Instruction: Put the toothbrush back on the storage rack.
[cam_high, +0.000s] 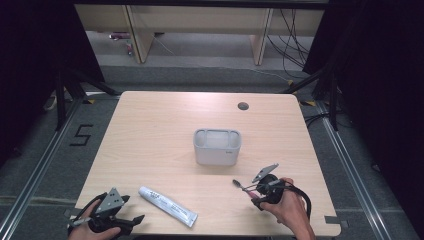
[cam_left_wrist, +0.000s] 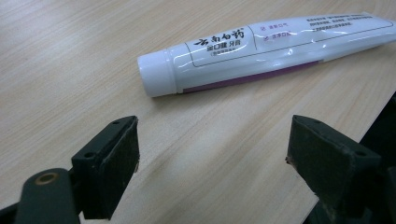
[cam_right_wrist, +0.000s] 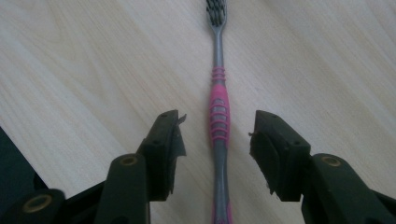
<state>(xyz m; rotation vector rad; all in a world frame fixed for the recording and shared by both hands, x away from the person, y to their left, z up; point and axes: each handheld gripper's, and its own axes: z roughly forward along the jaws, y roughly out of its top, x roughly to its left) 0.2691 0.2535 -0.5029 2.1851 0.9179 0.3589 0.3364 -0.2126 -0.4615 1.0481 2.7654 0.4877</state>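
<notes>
My right gripper (cam_right_wrist: 217, 135) straddles the pink-and-grey plastic toothbrush (cam_right_wrist: 219, 116), pads not touching. My left gripper (cam_left_wrist: 212, 149) gapes empty, the white toothpaste tube (cam_left_wrist: 261, 51) just ahead.

My toothbrush (cam_right_wrist: 219, 116) runs off the bottom edge of the right gripper view, its handle end cut away. My toothpaste tube (cam_left_wrist: 261, 49) loses its tail at the right edge of the left gripper view; its fine print is illegible.
</notes>
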